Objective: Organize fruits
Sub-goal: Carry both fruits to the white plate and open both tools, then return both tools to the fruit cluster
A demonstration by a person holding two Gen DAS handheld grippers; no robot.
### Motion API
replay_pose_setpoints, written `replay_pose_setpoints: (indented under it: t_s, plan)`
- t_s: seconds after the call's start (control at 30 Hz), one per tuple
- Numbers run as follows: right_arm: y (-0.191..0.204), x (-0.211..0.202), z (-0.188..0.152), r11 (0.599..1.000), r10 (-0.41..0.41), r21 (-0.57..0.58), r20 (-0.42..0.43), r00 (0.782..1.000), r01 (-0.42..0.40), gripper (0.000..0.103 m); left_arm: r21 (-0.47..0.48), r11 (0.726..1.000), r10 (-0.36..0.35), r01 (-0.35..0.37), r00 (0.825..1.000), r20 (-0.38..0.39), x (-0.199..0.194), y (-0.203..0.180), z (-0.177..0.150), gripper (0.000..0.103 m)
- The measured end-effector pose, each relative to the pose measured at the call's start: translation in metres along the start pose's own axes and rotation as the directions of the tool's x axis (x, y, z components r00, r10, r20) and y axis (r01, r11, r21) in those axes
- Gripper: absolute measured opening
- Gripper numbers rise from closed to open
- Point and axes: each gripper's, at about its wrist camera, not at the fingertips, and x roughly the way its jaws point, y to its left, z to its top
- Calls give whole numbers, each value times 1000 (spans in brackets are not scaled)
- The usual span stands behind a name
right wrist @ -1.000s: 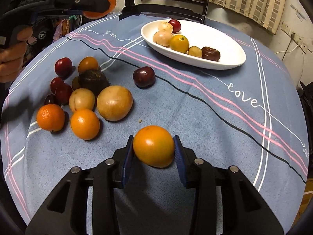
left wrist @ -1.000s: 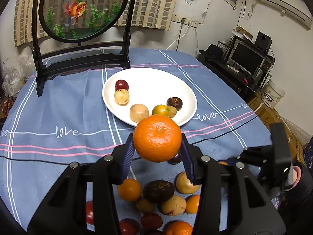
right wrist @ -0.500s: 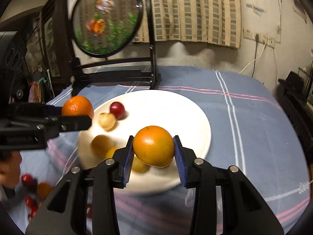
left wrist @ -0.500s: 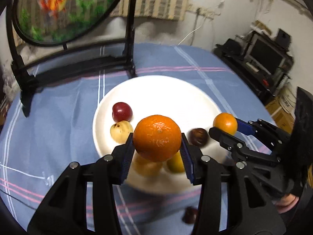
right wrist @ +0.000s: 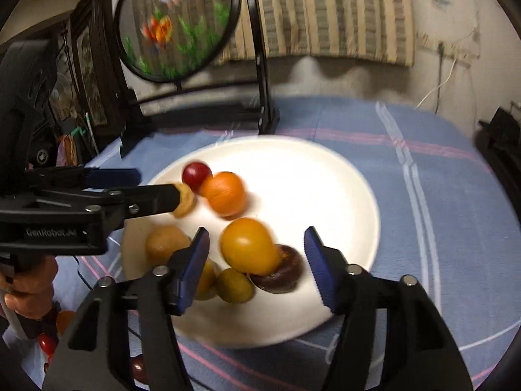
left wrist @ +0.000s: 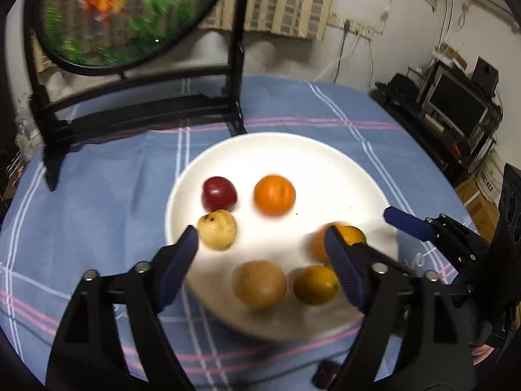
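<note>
the white plate (left wrist: pixel 325 159) sits in the middle of the blue striped tablecloth (left wrist: pixel 97 195), in front of the round goldfish screen (left wrist: pixel 130 16) on its black stand, and it is the target for every fruit. both tongs hang over it, angled down. the left gripper (left wrist: pixel 260 260) has just been opening and now stands wide with nothing between its jaws; its orange (left wrist: pixel 274 194) lies free on the plate beside the red plum (left wrist: pixel 218 193). the right gripper (right wrist: pixel 255 265) has also just been opening, to a middling gap, and its yellow-orange fruit (right wrist: pixel 249 246) looks blurred between the jaws, clear of both pads – released, resting on or dropping against the dark brown fruit (right wrist: pixel 283 272).

to do this release well, i would judge it best to hold both tongs steady until the fruit stops rolling, since the plate is shallow and the round pieces are crowded toward the near rim. then lift straight up and back – not sideways – so a jaw does not knock the pale spotted fruit (left wrist: pixel 217 234) or the tan one (left wrist: pixel 260 283). more fruit waits off the plate at the lower left of the right view, partly hidden.
</note>
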Motion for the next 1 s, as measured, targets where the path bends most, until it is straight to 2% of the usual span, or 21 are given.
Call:
replay_pose_setpoints:
  t_s: [0.1, 0.2, 0.3, 0.47, 0.53, 0.6, 0.73, 0.83, 0.87, 0.93, 1.0]
  plan:
    - [8, -29, -1, 999, -33, -5, 35, 999, 33, 61, 2, 1000, 2, -2, 999, 51, -38, 1, -14, 90]
    - [16, -59, -9, 999, -28, 22, 69, 997, 26, 61, 8, 1000, 3, -3, 996, 88, -72, 2, -35, 93]
    - [30, -93, -28, 1000, -4, 23, 120, 993, 2, 61, 7, 1000, -6, 5, 993, 118, -106, 6, -69, 95]
    - [53, -130, -67, 998, 28, 46, 153, 988, -36, 61, 7, 1000, -9, 8, 989, 147, -151, 10, -145, 99]
    - [62, -130, -75, 992, 117, 30, 86, 989, -120, 61, 13, 1000, -4, 2, 989, 151, -163, 11, -179, 99]
    - [71, -128, -83, 985, 170, -1, 11, 985, -170, 61, 22, 1000, 8, -11, 989, 147, -169, 9, -204, 99]
    - [97, -121, -104, 980, 169, -90, -97, 981, -178, 61, 60, 998, 5, -14, 990, 142, -176, -1, -242, 99]
    - [111, -114, -115, 974, 144, -154, -159, 977, -169, 60, 121, 992, -64, 47, 988, 138, -180, -9, -250, 99]
    - [113, -112, -118, 969, 163, -155, -185, 969, -192, 56, 120, 991, -77, 60, 987, 139, -180, -9, -250, 99]
    - [114, -111, -120, 964, 184, -149, -215, 959, -218, 54, 99, 990, -112, 101, 988, 108, -175, -5, -249, 99]
    - [113, -109, -122, 966, 173, -152, -228, 958, -210, 54, 70, 990, -127, 121, 989, 78, -169, -1, -247, 99]
